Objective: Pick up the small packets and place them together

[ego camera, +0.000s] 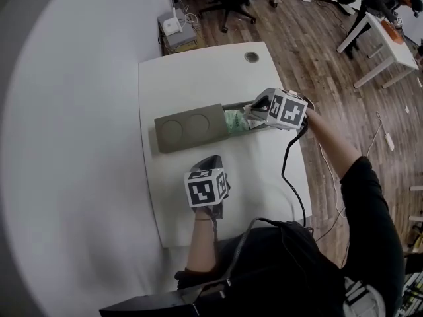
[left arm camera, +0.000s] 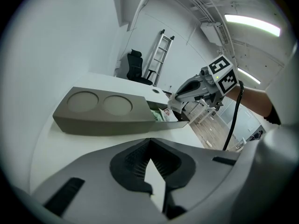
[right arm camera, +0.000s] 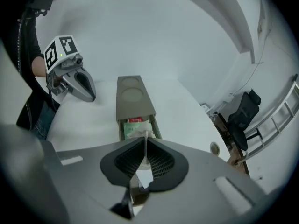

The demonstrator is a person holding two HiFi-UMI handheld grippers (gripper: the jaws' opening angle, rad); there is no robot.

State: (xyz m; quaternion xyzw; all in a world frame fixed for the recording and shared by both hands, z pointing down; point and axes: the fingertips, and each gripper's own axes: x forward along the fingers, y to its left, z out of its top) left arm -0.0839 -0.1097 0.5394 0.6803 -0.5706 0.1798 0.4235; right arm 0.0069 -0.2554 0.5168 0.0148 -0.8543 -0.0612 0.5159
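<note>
Packet (right arm camera: 145, 177), pinched by one thin edge in the clamped right gripper (right arm camera: 145, 143), may slip out beside the tray (right arm camera: 133, 101); left gripper (left arm camera: 149, 143) closed, empty.

Surface (ego camera: 192, 78): smooth, matt white. Tray (ego camera: 192, 127): dull grey-green plastic, no shine at all. Packets (right arm camera: 134, 129) inside look like crinkly film, slightly glossy. The packet (right arm camera: 143, 174) in the right claw (right arm camera: 145, 141) is thin, white and papery. Left claw (left arm camera: 149, 143) too: matt grey plastic, dark ribbed pads (left arm camera: 163, 164). Floor (ego camera: 310, 45): wood planks, soft sheen.
</note>
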